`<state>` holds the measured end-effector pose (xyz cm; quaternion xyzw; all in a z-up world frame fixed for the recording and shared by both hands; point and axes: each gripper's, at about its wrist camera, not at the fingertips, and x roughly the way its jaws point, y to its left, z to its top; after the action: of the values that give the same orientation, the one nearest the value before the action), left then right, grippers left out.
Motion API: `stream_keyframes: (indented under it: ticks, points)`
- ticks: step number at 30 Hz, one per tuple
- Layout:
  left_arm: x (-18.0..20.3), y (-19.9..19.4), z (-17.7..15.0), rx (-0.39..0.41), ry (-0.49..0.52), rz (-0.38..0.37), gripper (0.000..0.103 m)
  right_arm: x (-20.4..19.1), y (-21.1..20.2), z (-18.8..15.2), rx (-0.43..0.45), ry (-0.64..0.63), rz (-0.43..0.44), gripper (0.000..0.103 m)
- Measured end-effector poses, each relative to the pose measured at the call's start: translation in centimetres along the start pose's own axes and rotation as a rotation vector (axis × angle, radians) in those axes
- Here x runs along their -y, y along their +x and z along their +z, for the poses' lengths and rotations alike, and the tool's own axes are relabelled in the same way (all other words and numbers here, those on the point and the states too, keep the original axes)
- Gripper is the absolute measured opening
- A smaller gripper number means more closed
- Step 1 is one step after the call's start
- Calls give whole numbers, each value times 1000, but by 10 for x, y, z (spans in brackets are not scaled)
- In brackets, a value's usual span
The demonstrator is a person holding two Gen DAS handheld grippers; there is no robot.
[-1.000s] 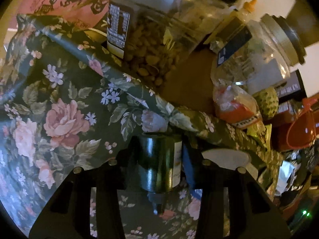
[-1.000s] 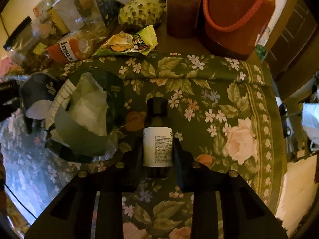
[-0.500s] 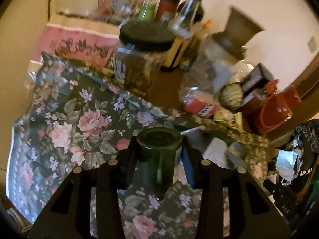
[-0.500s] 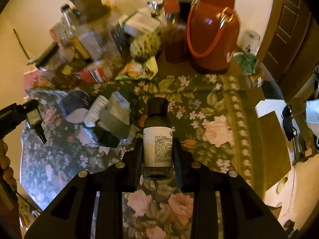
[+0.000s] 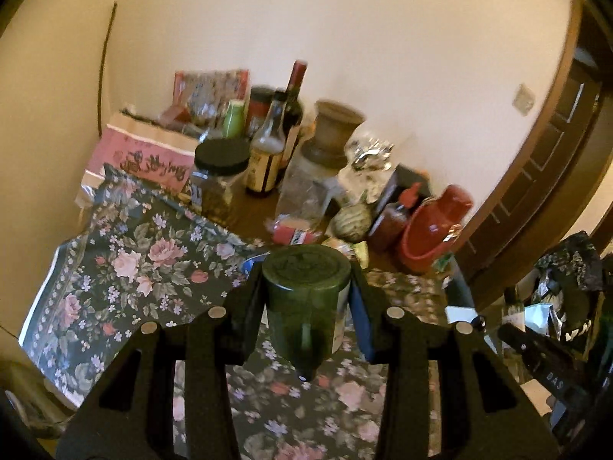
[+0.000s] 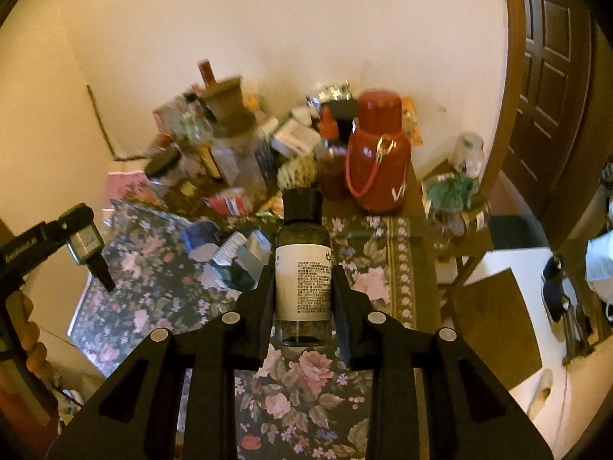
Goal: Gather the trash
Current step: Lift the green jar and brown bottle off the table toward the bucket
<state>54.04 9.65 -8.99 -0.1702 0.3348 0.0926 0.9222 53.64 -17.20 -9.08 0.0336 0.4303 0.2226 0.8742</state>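
My left gripper is shut on a dark green glass bottle, held upside down with its base toward the camera, high above the floral tablecloth. My right gripper is shut on a dark bottle with a white label and black cap, also lifted above the cloth. The left gripper and its green bottle show at the left of the right wrist view. Crumpled wrappers and paper trash lie on the cloth below.
The back of the table is crowded: a black-lidded jar, glass bottles, a red jug, a sauce bottle, a custard apple. A dark door stands right. More bottles and bags sit at the right.
Both grippers have risen and pulled back from the table with their bottles. The table now looks far smaller, and the wall and door fill the upper views.
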Motion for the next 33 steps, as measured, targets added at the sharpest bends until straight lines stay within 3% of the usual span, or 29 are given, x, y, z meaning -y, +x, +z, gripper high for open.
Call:
stream_keyframes:
  ticks: [8,17,25,33]
  points:
    - [27,-84,-15,111,56,-7,40,-9,-56,-2,101,-38,61,25]
    - [28,-151,-29,181,105,-40,40,-39,-119,-22,207,-41,58,25]
    - [6,-196,-57,174,156,-127,40,-76,-162,-67,247,-16,5,25]
    - [-36,-247,-102,134,189,-192,40,-118,-193,-129,229,42,-11,25]
